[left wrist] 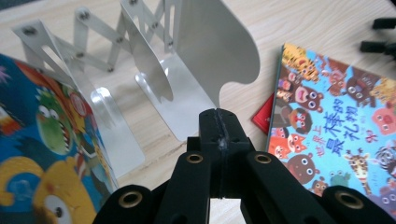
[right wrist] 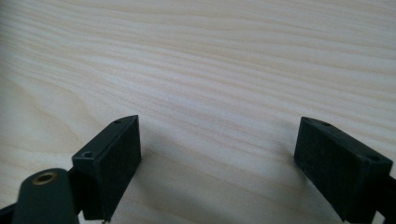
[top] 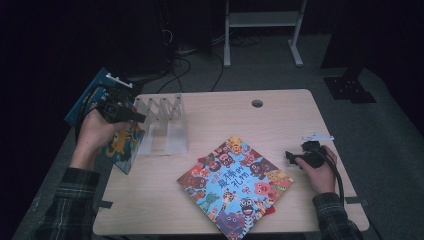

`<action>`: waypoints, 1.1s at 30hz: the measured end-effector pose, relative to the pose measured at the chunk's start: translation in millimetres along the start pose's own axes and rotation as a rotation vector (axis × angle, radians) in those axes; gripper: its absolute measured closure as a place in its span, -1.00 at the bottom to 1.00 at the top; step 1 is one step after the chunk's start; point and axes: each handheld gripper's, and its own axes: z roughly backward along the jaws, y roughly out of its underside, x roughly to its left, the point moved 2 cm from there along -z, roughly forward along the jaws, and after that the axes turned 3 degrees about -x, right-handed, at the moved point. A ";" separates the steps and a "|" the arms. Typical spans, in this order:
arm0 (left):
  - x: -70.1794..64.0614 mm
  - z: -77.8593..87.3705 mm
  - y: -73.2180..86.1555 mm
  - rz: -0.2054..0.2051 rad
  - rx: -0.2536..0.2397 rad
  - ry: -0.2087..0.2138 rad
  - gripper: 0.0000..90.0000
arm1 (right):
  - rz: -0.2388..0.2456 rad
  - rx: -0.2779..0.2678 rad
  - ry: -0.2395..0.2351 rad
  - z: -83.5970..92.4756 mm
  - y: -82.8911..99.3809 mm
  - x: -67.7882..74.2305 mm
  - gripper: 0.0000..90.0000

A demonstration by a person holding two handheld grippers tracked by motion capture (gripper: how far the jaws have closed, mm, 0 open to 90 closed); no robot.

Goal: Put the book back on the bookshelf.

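while a person sits at a pale wooden table [top: 280, 120], two picture books and a clear folding book rack [top: 162, 122] lie within reach. taking the rack as landmark: it stands upright near the table's far left corner, its accordion struts and curved metal dividers [left wrist: 219, 46] spread out. right of the rack and nearer the person, a large colourful picture book [top: 235, 186] lies flat, turned cornerwise, with a thin red item [left wrist: 264, 114] peeking from under it. just left of the rack, a second picture book [top: 117, 145] with a blue cover stands on edge, tilted, at the table's left side, against the left hand. the left gripper [top: 131, 116] hovers beside that book, its jaws clenched tight with nothing between them, pointing toward the rack's dividers. far right of the rack, the right gripper [top: 292, 156] rests low over bare wood, jaws spread wide and empty.
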 end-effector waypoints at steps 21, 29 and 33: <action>-21.5 -64.8 57.1 -0.075 0.015 0.053 0.49 | 0.005 0.000 -0.005 -0.1 0.0 0.3 -0.70; -25.8 -89.5 79.5 -0.096 0.004 0.067 0.00 | 0.004 0.002 -0.003 0.1 0.2 0.5 -0.71; -25.9 -101.7 91.0 -0.099 0.005 0.077 -0.16 | 0.001 0.001 0.001 0.6 0.7 0.7 -0.71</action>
